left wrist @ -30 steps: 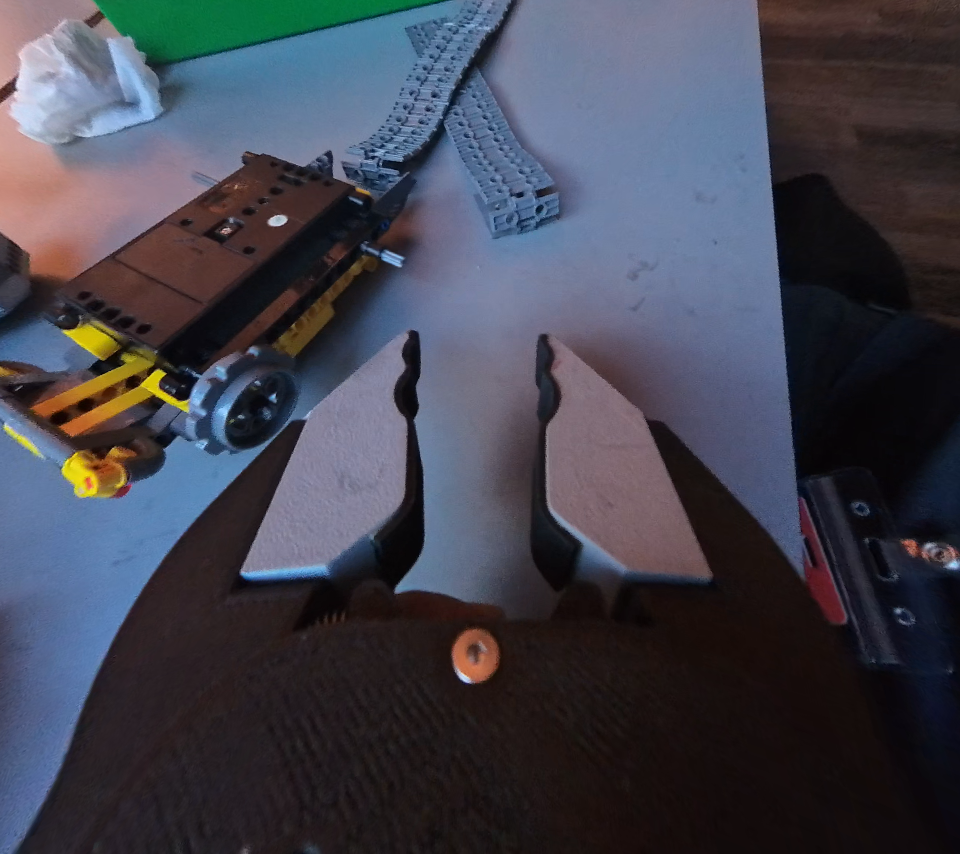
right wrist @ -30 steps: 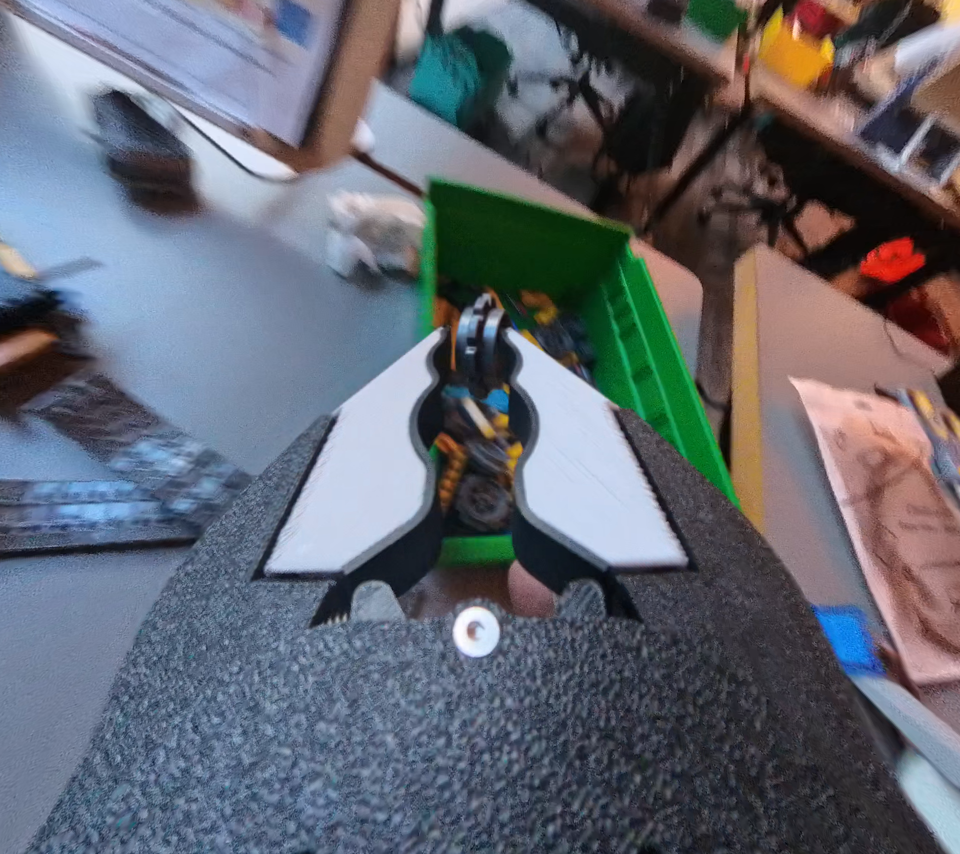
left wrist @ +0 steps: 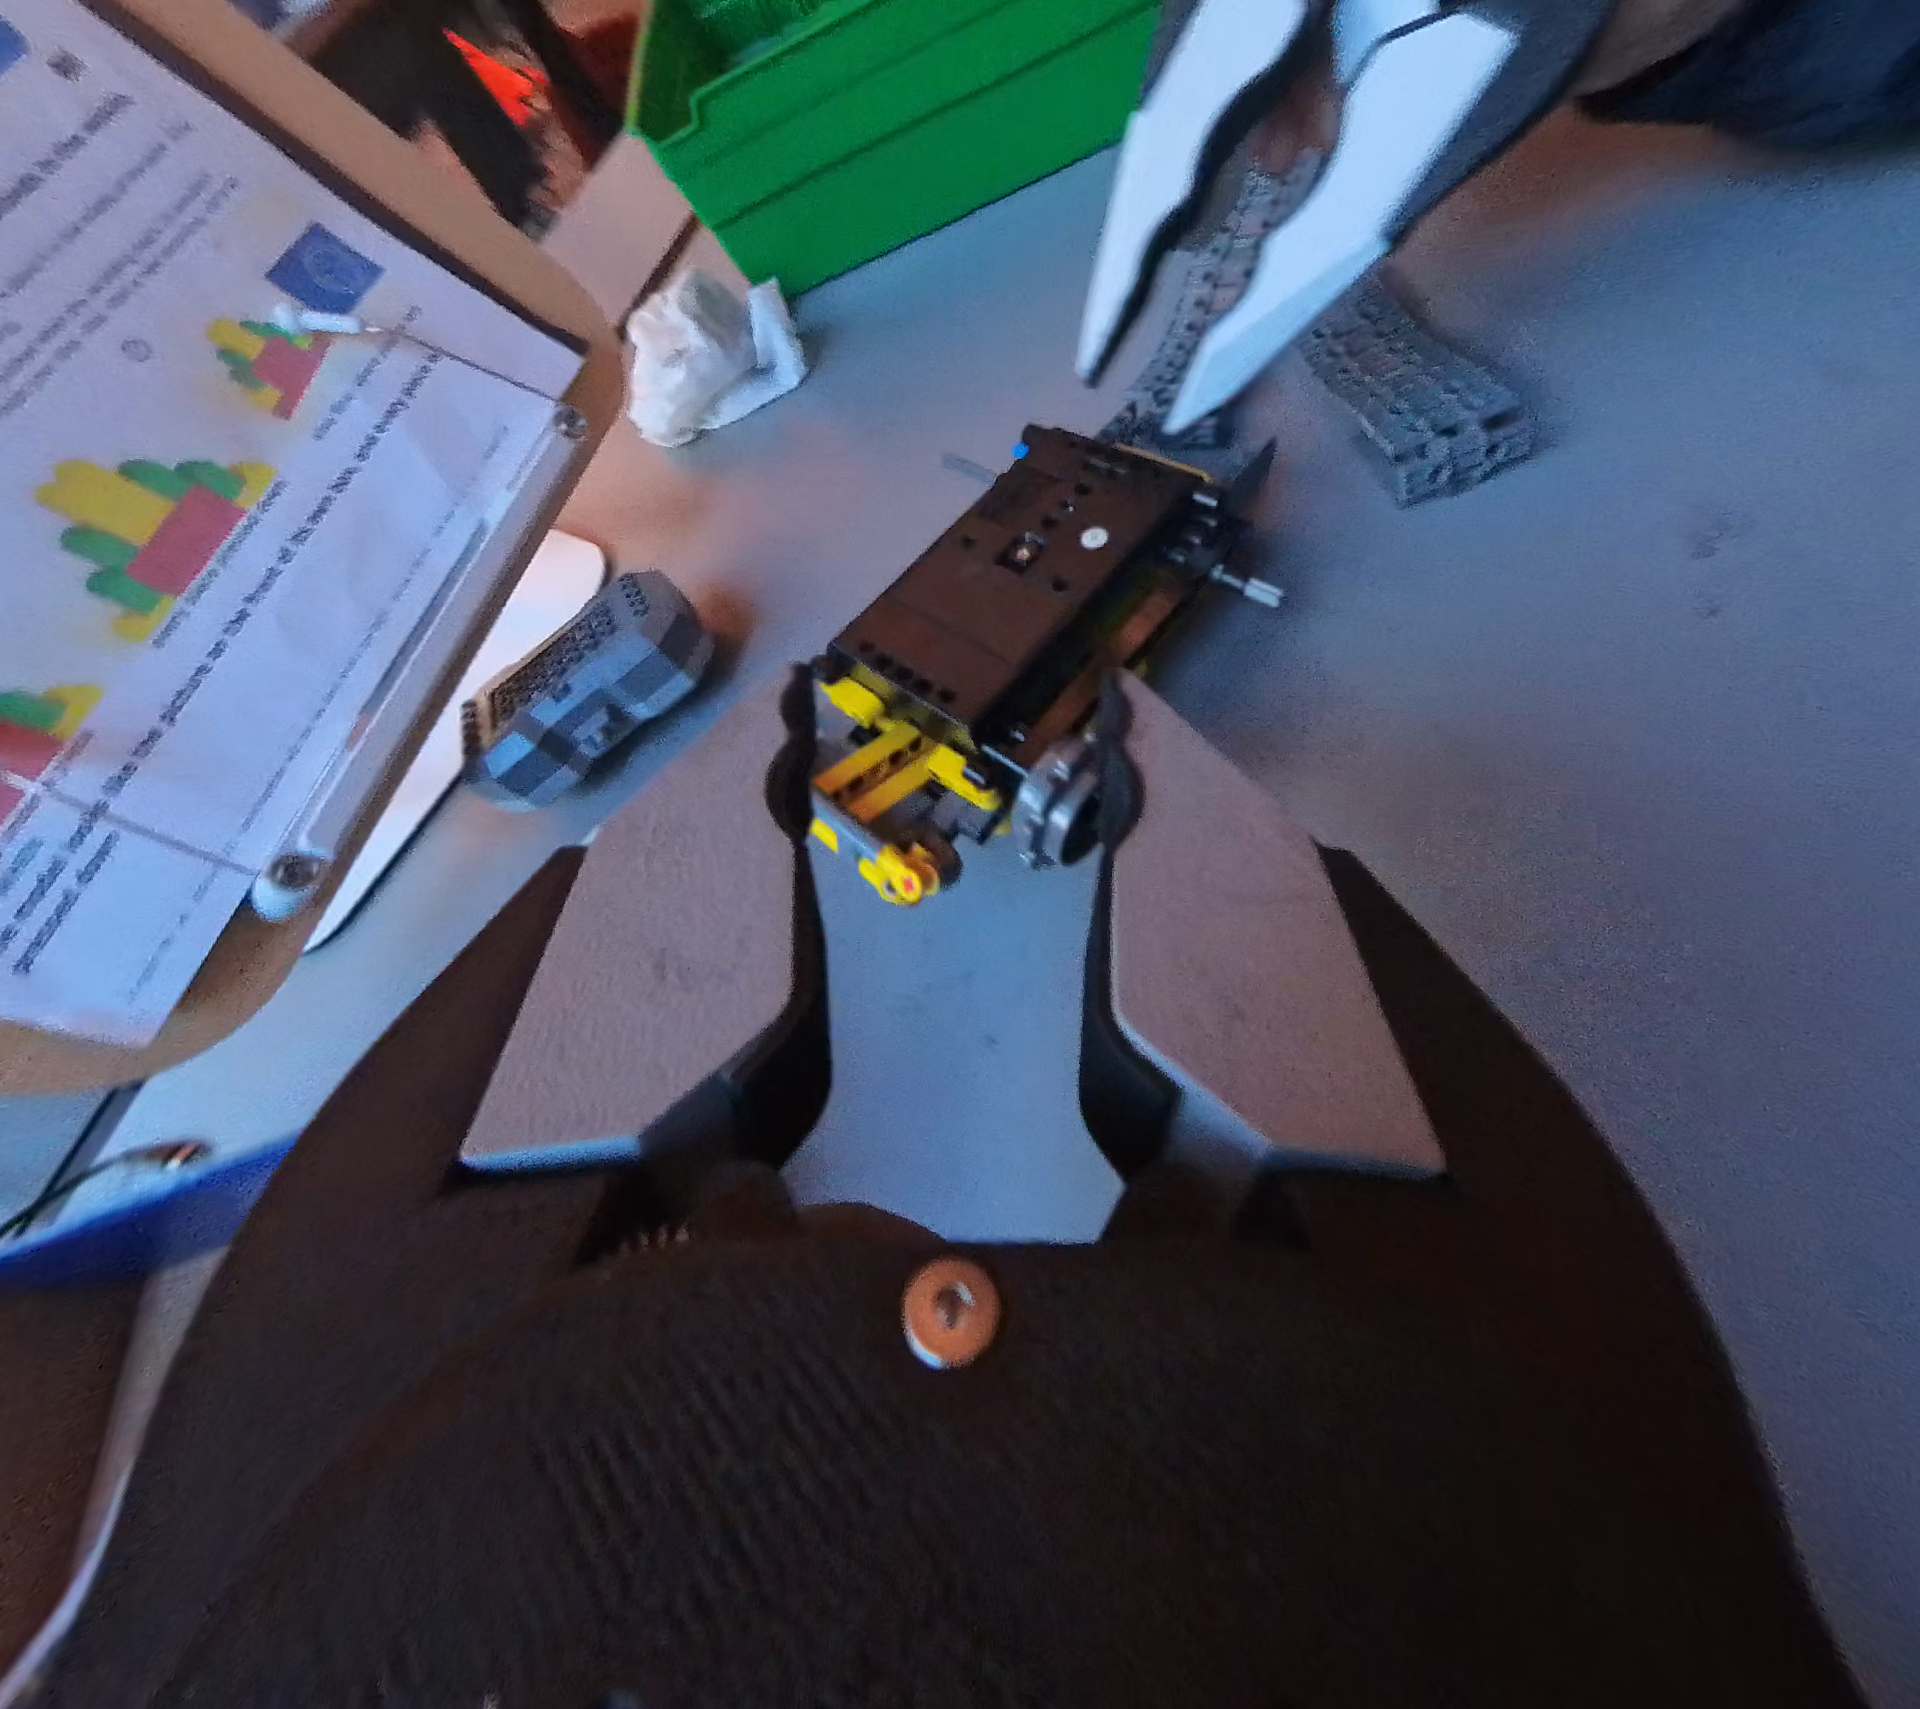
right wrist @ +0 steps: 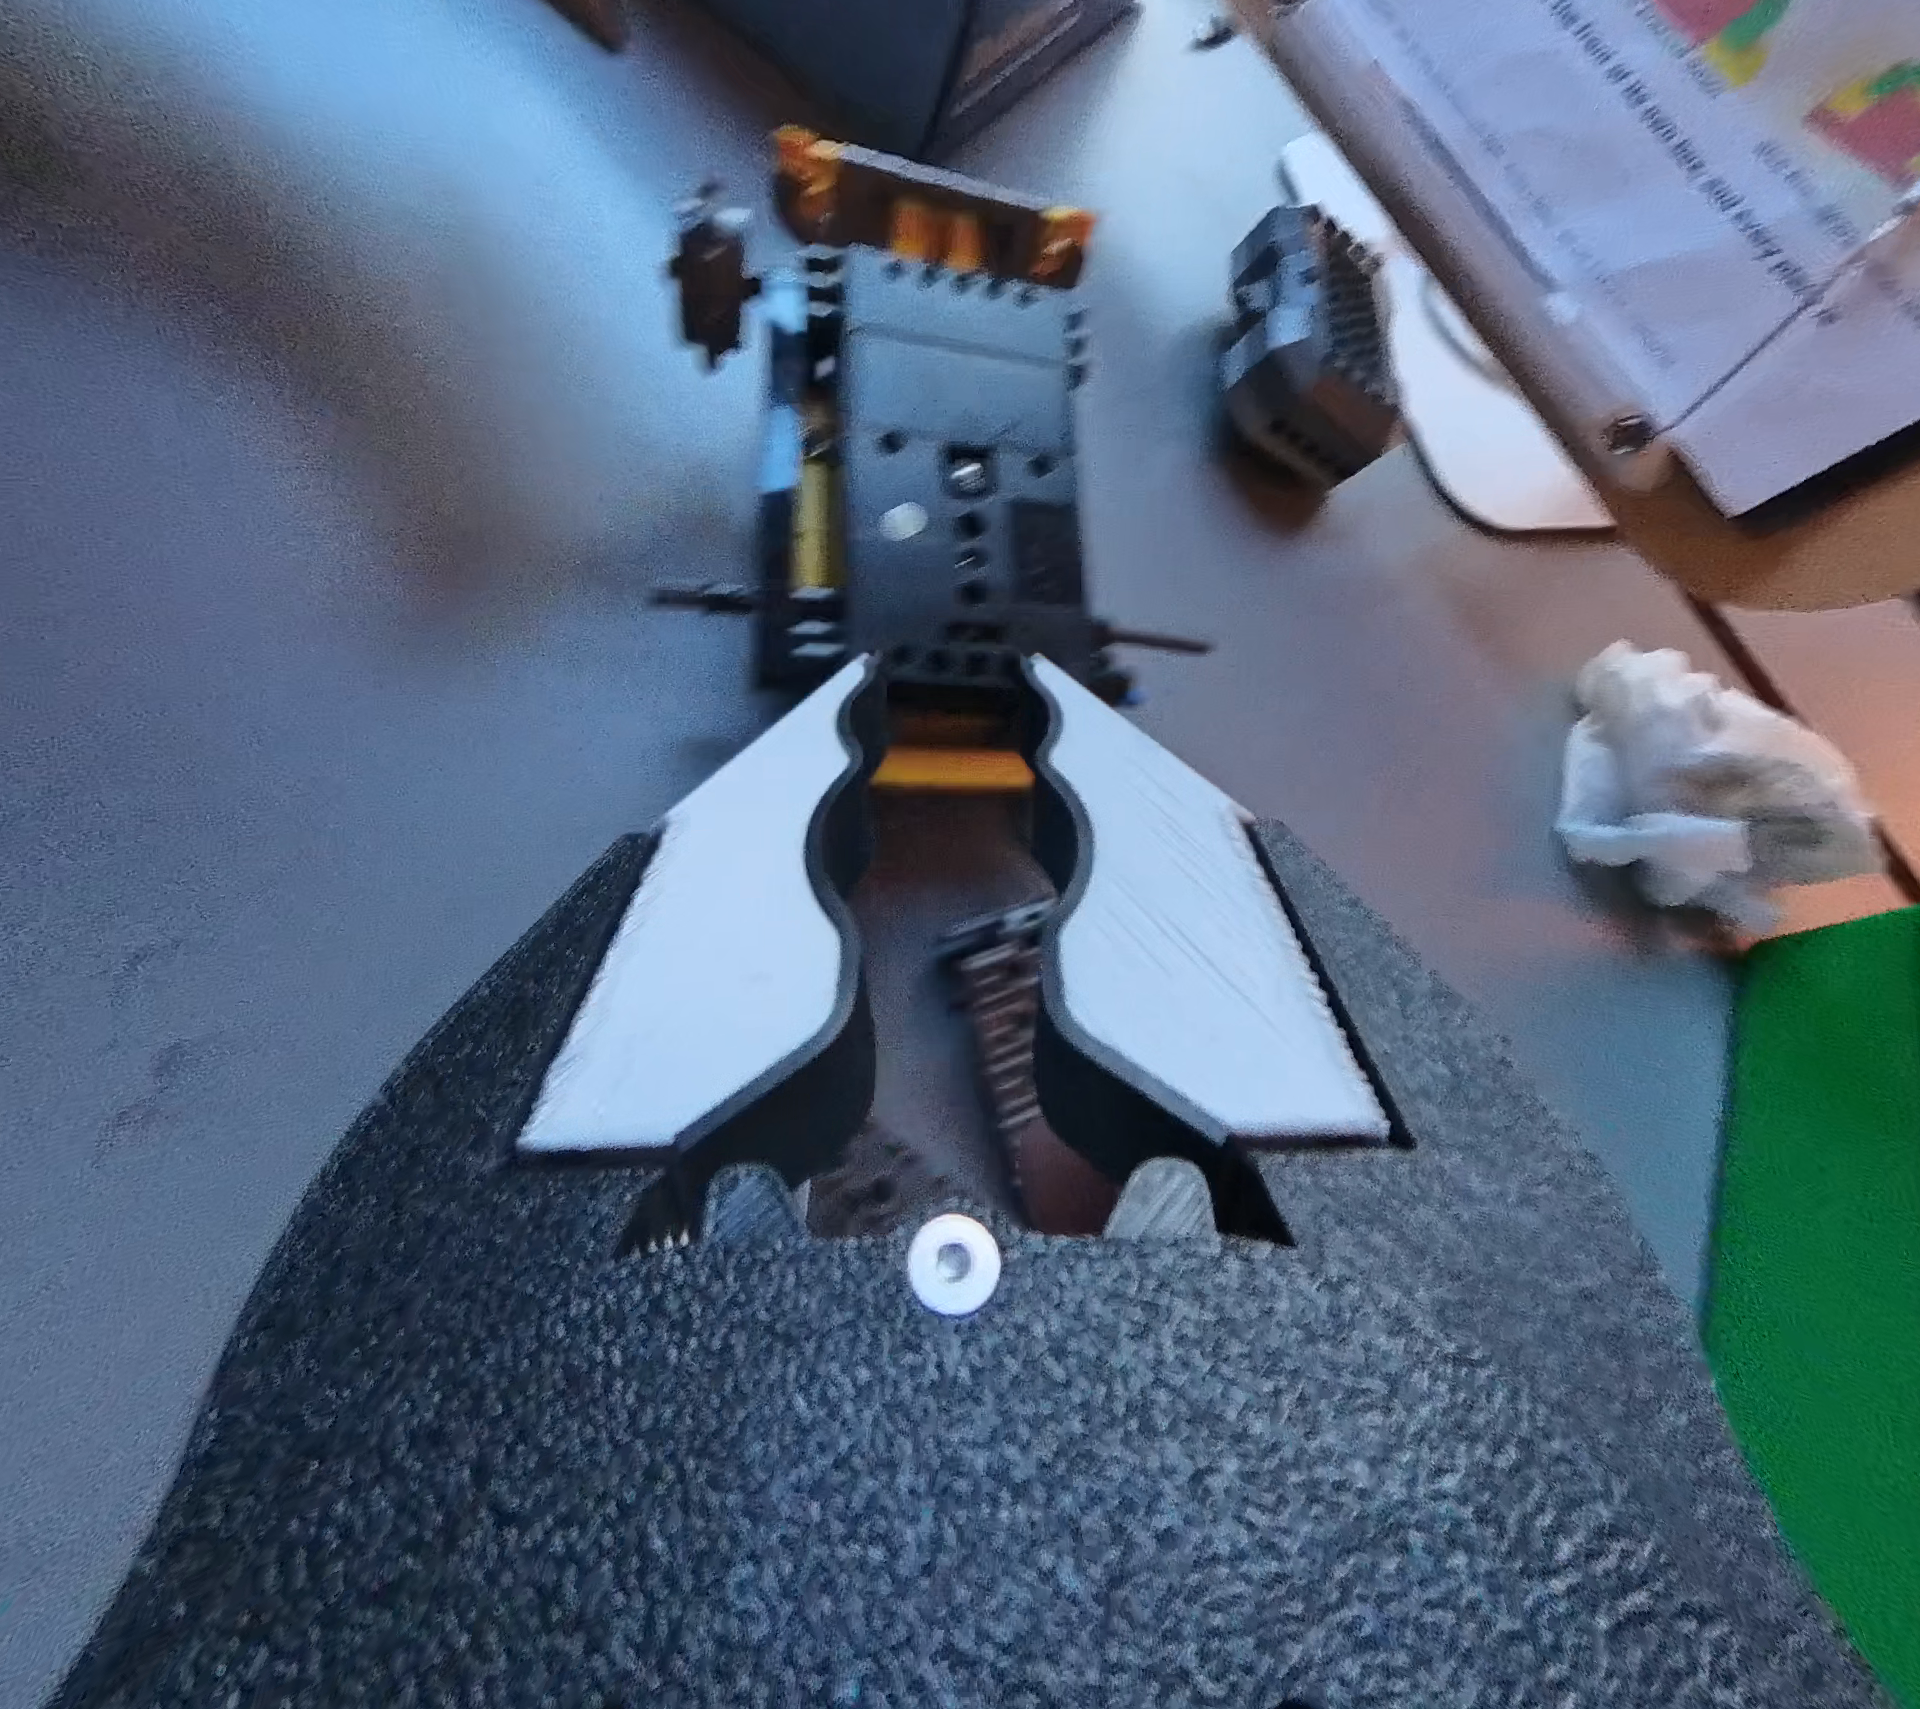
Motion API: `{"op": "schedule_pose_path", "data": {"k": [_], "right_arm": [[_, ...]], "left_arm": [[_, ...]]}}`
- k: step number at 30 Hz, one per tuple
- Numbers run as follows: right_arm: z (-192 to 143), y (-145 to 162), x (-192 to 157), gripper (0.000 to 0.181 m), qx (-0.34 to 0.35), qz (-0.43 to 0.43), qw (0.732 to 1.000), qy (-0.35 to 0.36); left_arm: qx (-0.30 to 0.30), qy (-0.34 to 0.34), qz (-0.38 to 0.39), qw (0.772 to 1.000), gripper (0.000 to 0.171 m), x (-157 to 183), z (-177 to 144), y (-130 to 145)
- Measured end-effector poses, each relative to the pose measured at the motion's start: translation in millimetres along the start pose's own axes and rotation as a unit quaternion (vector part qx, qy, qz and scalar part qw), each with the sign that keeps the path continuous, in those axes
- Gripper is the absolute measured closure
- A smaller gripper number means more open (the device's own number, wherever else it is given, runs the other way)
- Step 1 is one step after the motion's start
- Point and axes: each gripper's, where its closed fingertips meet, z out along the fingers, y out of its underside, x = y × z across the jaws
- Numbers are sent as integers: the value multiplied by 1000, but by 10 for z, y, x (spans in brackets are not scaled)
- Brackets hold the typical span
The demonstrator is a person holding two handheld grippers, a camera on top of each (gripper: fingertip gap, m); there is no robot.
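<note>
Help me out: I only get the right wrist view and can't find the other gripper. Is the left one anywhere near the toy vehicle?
Observer: Yes. The left gripper is open, with its fingertips on either side of the toy vehicle's yellow front end.
Operator: Is it touching anything?
Observer: One fingertip sits right beside the grey wheel. I cannot tell whether they are in contact.
Operator: Any tread besides the tread strip below the right gripper?
Observer: A second tread strip lies on the table beside that gripper, apart from the vehicle.
</note>
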Motion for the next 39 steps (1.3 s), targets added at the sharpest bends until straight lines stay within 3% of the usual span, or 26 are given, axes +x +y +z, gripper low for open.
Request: {"op": "schedule_pose_path", "data": {"k": [3, 5, 6, 8, 9, 10, 12, 15, 17, 20, 22, 25, 28, 30, 34, 39], "right_arm": [[32, -173, 369, 157, 37, 3, 999, 8], [39, -244, 641, 160, 74, 2, 997, 33], [46, -240, 817, 162, 82, 4, 995, 63], [25, -250, 1137, 152, 101, 21, 986, 128], [3, -277, 1217, 148, 121, 38, 982, 141], [-10, -303, 1238, 147, 140, 55, 979, 139], [-4, -312, 1168, 143, 144, 68, 981, 115], [6, -208, 1019, 143, 119, 48, 987, 97], [40, -110, 937, 147, 107, 57, 990, 71], [77, -94, 822, 141, 103, 93, 990, 10], [81, -103, 753, 141, 101, 96, 990, -9], [119, -90, 701, 141, 90, 87, 992, -15], [185, -50, 643, 142, 79, 77, 994, -20], [246, 9, 624, 143, 67, 71, 995, -22], [268, 53, 688, 143, 66, 79, 995, -13], [45, -10, 893, 144, 98, 86, 991, 34]], "left_arm": [[-26, 30, 11, 999, 104, -149, 179, -79], [-16, 51, 55, 997, 104, -222, 321, -73], [11, 69, 69, 995, 108, -253, 365, -129], [86, 20, 52, 995, 120, -616, 403, -388], [113, -8, 31, 993, 108, -804, 393, -516], [137, -19, 13, 990, 101, -920, 383, -633], [163, 0, 1, 987, 110, -955, 414, -763], [140, 46, -13, 989, 108, -788, 586, -601], [101, 97, -35, 990, 108, -554, 697, -345], [61, 115, -51, 990, 89, -257, 717, 27], [73, 101, -40, 991, 101, -128, 664, 219], [120, 104, -32, 987, 121, -51, 588, 175], [106, 128, -56, 984, 120, -49, 646, 209], [100, 138, -80, 982, 107, -78, 660, 229], [97, 140, -85, 982, 108, -74, 660, 236], [98, 136, -80, 983, 111, -69, 662, 233]]}}
